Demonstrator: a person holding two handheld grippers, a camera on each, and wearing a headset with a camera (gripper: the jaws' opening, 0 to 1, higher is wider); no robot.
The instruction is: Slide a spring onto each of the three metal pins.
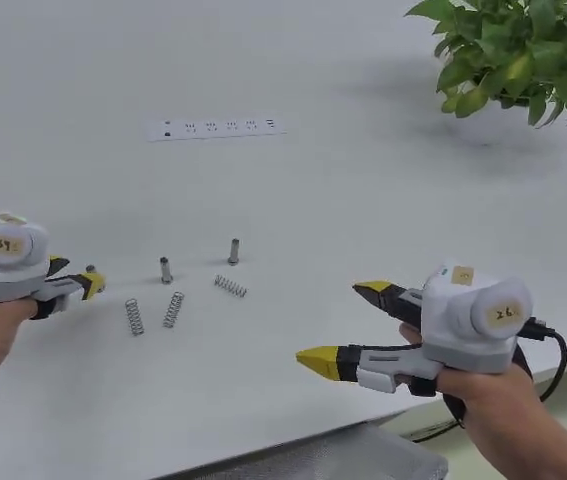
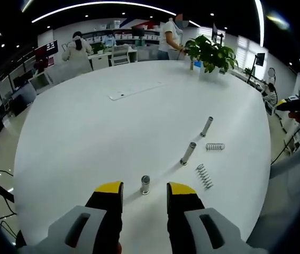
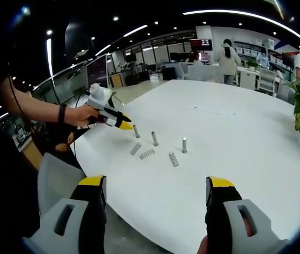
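Springs (image 1: pixel 173 309) loose beside pins (image 1: pixel 166 270) | left gripper (image 2: pixel 145 187) jaws narrow | right gripper (image 3: pixel 156 181) jaws wide | labels (image 1: pixel 8 243) illegible

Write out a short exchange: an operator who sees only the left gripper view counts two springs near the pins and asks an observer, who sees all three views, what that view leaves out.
Operator: I count two springs. Is there a third?
Observer: Yes. The head view shows three: the left spring, the middle spring and the right spring, all lying flat on the table.
Operator: The right gripper is tiny at my edge. Is it holding anything?
Observer: No. The right gripper is open, its fingers wide apart with nothing between them.
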